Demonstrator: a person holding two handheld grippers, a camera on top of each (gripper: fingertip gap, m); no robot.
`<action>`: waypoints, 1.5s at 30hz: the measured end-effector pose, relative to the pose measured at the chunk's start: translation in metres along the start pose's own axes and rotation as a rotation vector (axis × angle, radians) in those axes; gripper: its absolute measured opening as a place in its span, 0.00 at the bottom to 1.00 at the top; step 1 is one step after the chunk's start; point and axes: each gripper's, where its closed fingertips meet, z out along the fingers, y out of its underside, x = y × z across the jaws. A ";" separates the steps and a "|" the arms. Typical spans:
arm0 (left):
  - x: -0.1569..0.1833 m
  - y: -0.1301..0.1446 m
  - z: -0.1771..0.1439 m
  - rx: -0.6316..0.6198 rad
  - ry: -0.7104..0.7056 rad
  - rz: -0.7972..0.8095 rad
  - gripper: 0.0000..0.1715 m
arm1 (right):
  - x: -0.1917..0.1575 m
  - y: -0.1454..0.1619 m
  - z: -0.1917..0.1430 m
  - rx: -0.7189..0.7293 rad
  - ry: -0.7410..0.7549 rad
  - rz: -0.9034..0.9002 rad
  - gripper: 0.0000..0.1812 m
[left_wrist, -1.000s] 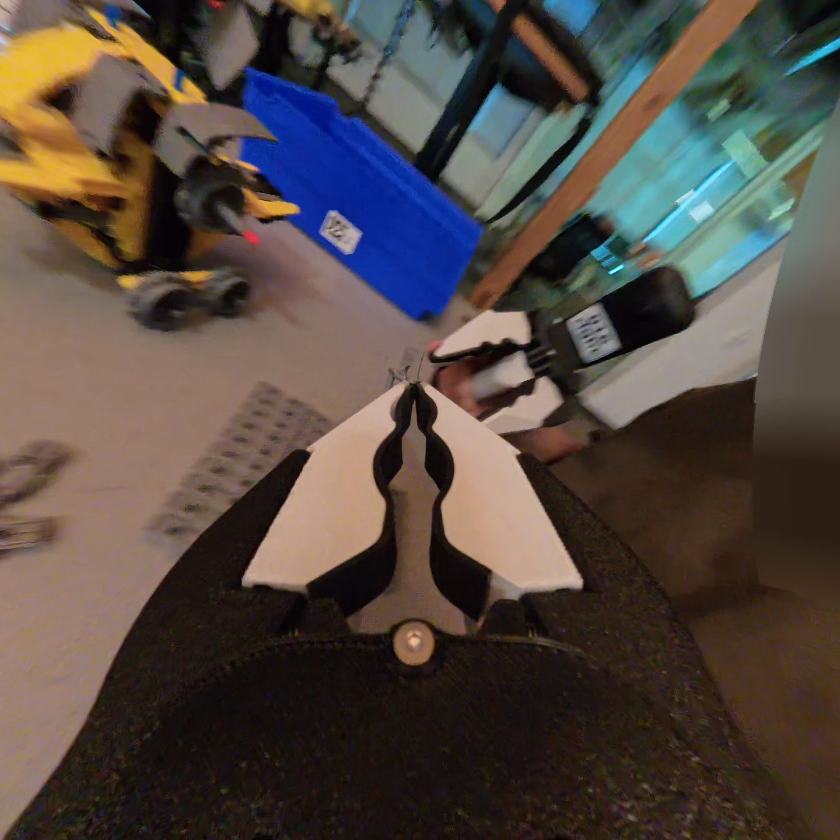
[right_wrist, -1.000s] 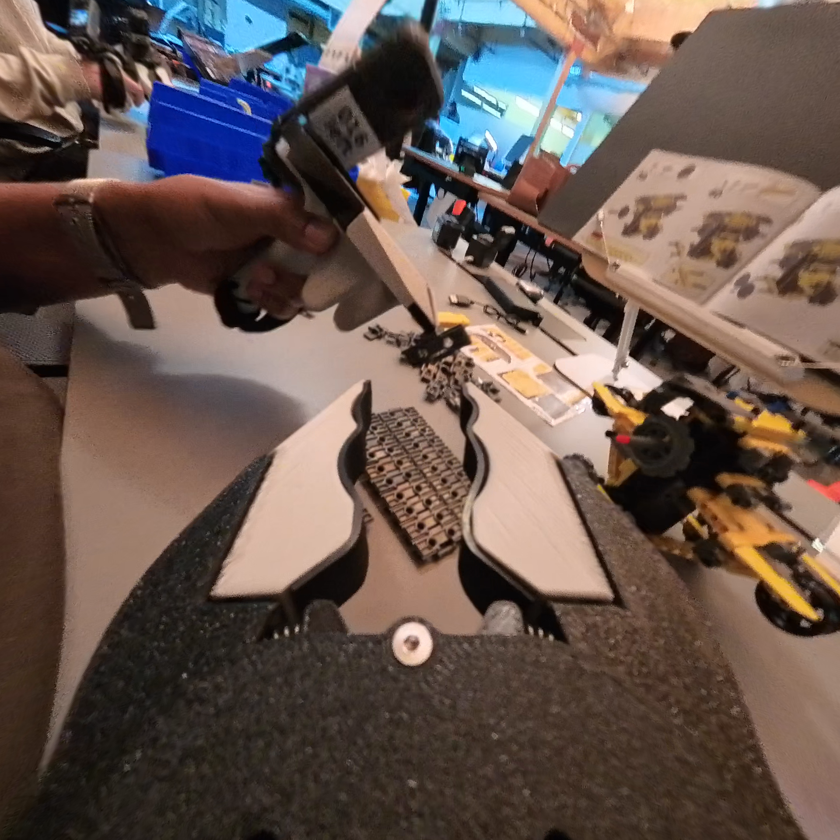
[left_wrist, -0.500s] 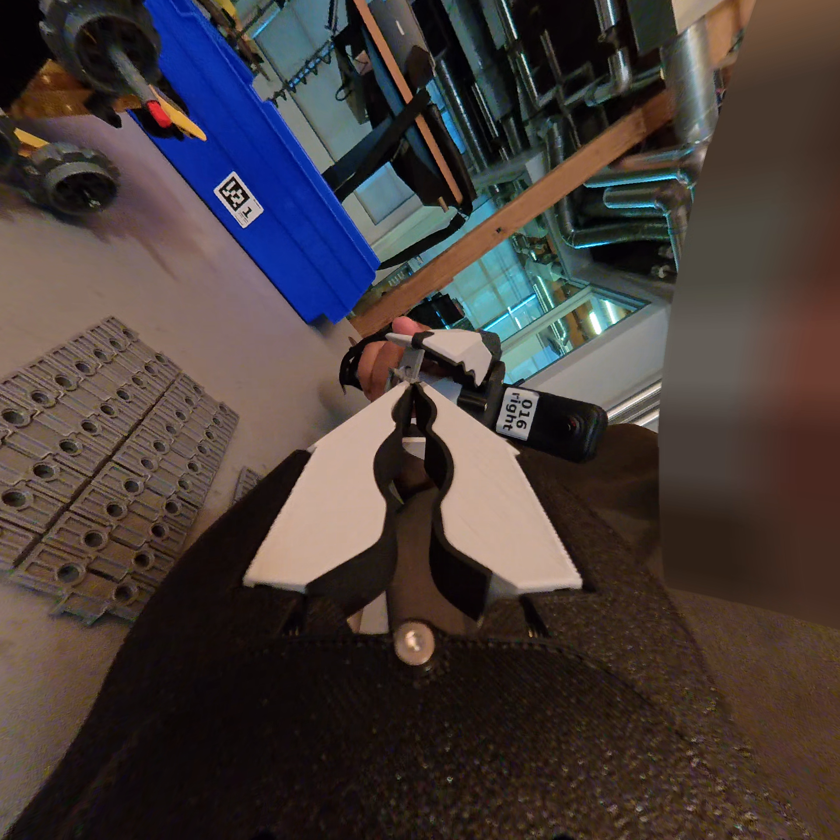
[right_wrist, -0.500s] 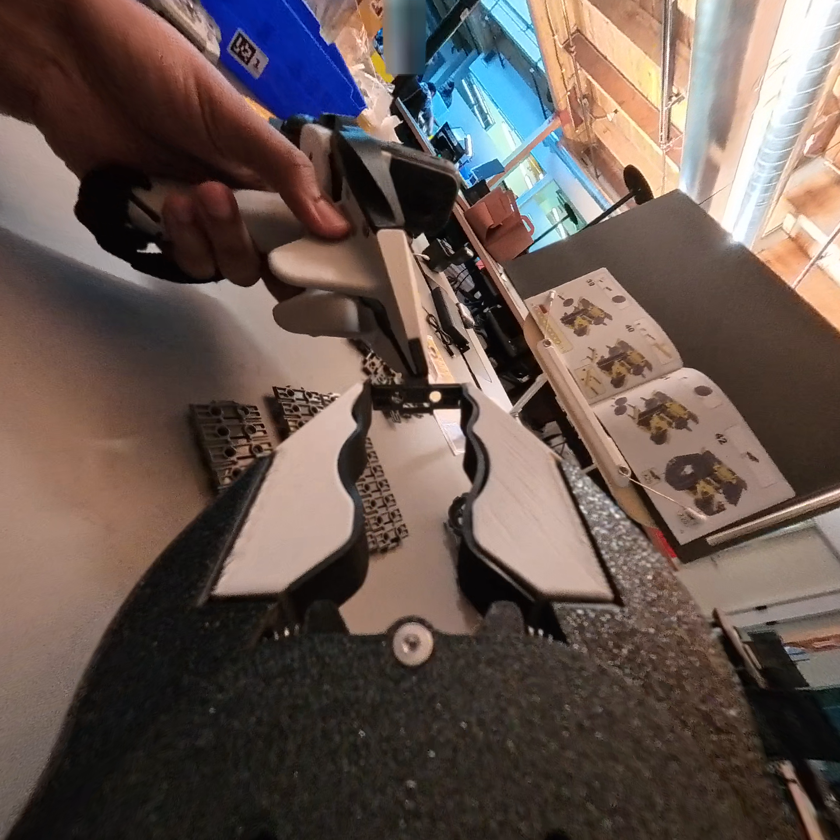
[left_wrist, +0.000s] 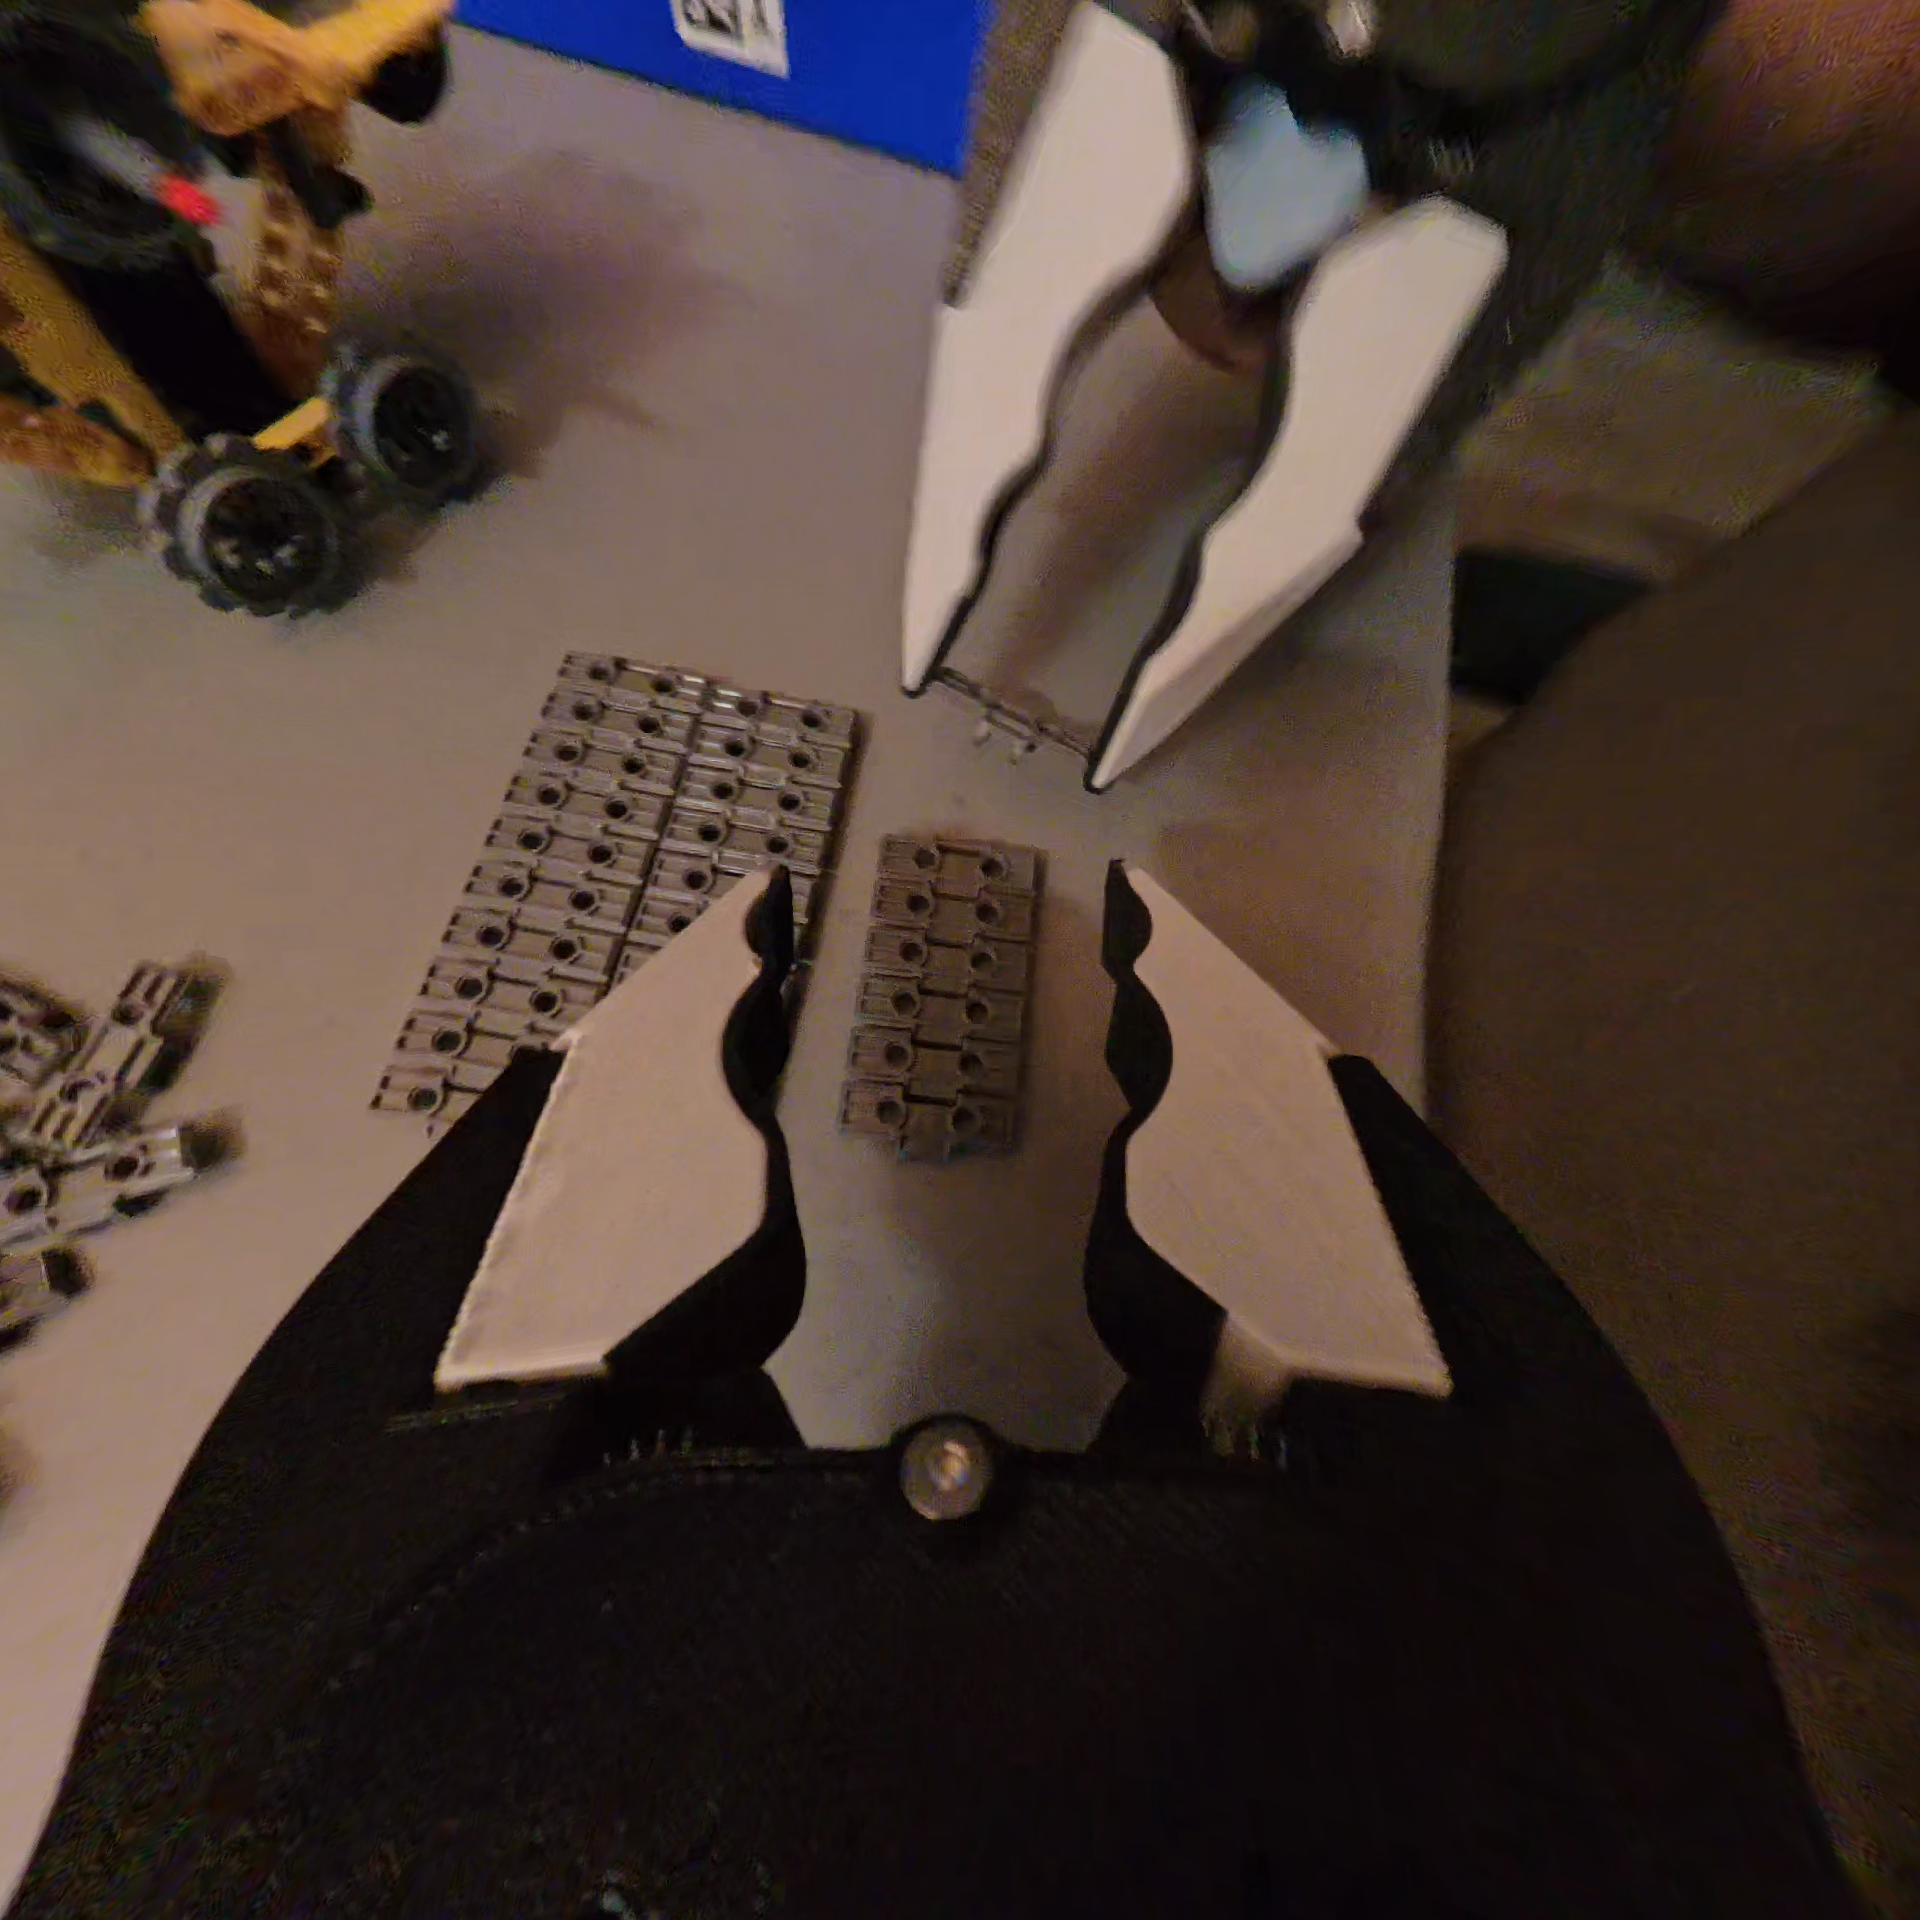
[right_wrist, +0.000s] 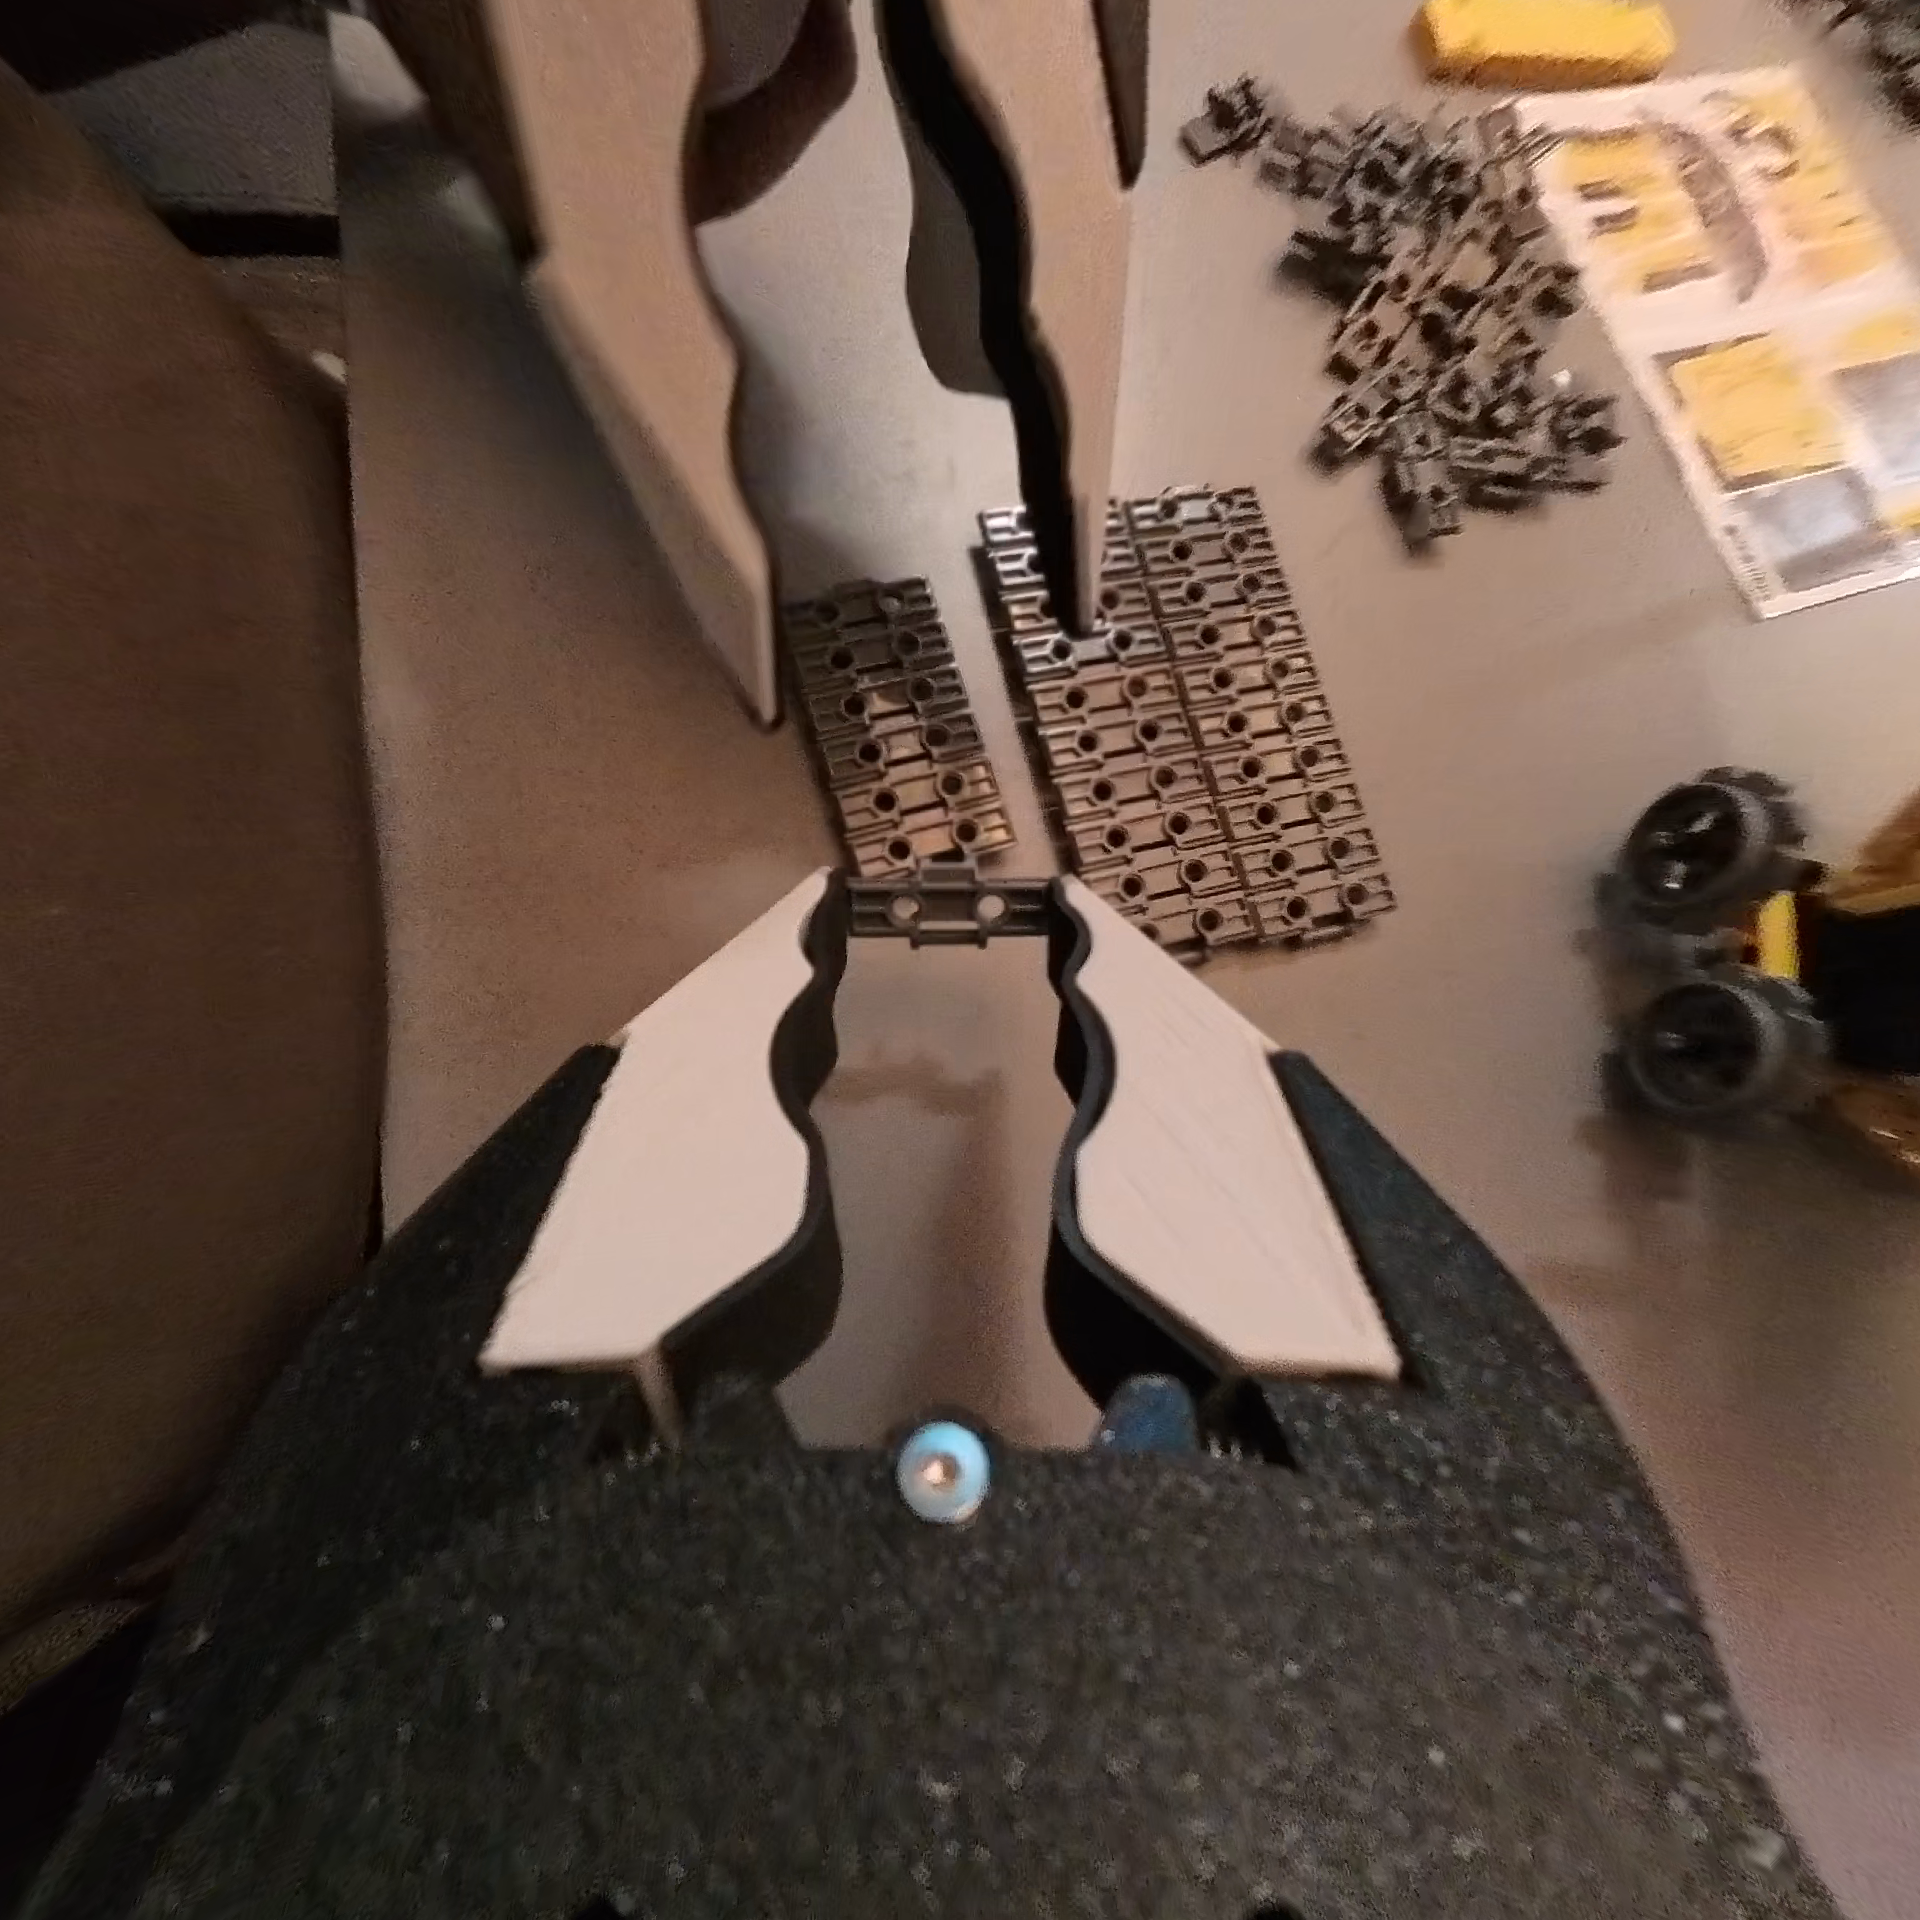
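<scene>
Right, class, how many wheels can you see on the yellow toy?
2. Both at the toy's lower end: the near wheel, and the far wheel right beside it. The toy is cut off, so more may be hidden.

Matt grey surface (left_wrist: 727, 540), smooth. The grey track link (right_wrist: 945, 910) looks like hard plastic with a slight sheen, as do the joined track strips (left_wrist: 634, 873). Each claw has smooth pale fingers (left_wrist: 644, 1174) on a rough, grainy black body. Paper sheet (right_wrist: 1756, 312), upper right.
</scene>
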 end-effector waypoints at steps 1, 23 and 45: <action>0.004 0.004 0.007 -0.036 -0.012 0.049 0.35 | 0.001 0.002 0.002 -0.010 -0.027 0.007 0.21; 0.014 0.024 0.035 -0.151 0.034 0.140 0.24 | -0.016 0.015 0.020 -0.073 -0.195 0.034 0.21; 0.011 0.027 0.031 -0.145 0.039 0.141 0.27 | -0.014 0.005 0.012 -0.004 -0.193 0.063 0.15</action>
